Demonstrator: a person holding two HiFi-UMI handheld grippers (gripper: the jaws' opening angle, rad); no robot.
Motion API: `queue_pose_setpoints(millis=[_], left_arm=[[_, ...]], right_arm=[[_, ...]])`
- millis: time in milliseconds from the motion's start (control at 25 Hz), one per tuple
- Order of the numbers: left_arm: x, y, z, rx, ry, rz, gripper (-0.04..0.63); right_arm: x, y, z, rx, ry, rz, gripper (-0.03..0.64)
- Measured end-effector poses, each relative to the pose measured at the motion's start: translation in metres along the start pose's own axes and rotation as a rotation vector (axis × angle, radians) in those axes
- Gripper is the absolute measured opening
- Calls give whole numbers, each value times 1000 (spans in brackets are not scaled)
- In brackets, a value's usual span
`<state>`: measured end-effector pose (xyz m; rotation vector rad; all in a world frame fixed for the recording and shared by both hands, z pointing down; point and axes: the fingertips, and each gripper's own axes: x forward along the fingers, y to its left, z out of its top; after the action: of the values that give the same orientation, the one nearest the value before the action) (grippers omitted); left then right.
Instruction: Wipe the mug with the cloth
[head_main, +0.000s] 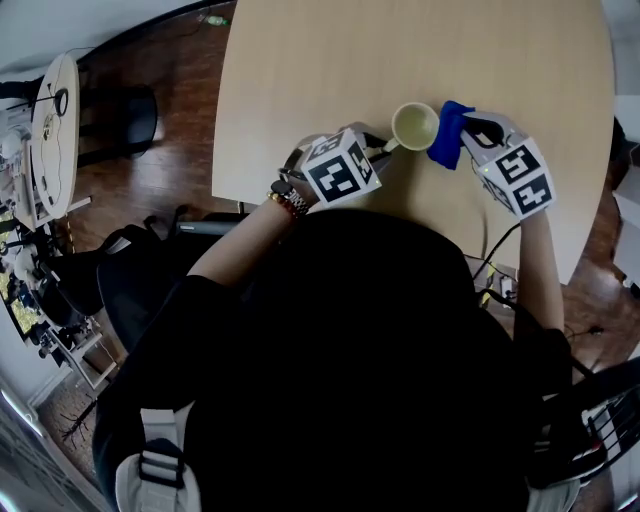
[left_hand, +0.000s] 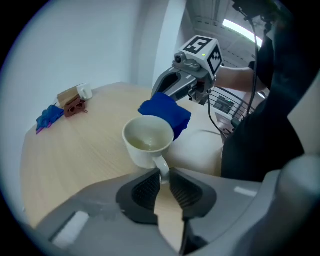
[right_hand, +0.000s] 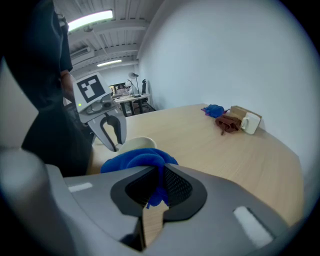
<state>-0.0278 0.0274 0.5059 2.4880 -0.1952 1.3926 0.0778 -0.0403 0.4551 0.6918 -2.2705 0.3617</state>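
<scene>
A cream mug stands upright near the front of the round wooden table. My left gripper comes at it from the left. In the left gripper view this gripper is shut on the mug's handle, with the mug just beyond its pads. My right gripper is shut on a bunched blue cloth, which lies against the mug's right side. In the right gripper view the cloth is pinched between the right gripper's pads, and the mug's rim shows behind it.
At the table's far end lie a small blue object, a brown object and a little white cup. The person's dark torso fills the near side. A dark chair stands on the floor at the left.
</scene>
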Motion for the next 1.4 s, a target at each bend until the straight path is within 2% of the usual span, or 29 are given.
queue_pose_setpoints(millis=[160, 320, 480, 600, 760, 920, 1000, 1200, 1400], left_arm=[[-5, 14, -6, 203, 85, -50, 63], [-11, 20, -8, 307, 135, -107, 61], [-12, 34, -8, 391, 183, -78, 60], [-11, 51, -7, 451, 213, -28, 57], [-13, 61, -2, 509, 204, -3, 57], [-12, 59, -1, 555, 177, -28, 57], [-11, 60, -3, 586, 164, -40, 57], [-7, 77, 11, 697, 161, -14, 57], [-5, 87, 24, 736, 141, -5, 69]], right_arm=[[15, 10, -18, 12, 42, 87, 34], [33, 16, -33, 25, 109, 91, 34], [48, 23, -52, -19, 197, 103, 34], [47, 33, -55, -69, 218, 126, 34], [35, 29, -40, -75, 162, 144, 34], [18, 14, -12, -80, 55, 152, 34], [18, 14, -3, -109, 40, 172, 34], [26, 17, 3, -176, 42, 284, 34], [29, 23, -6, -126, 20, 382, 34]])
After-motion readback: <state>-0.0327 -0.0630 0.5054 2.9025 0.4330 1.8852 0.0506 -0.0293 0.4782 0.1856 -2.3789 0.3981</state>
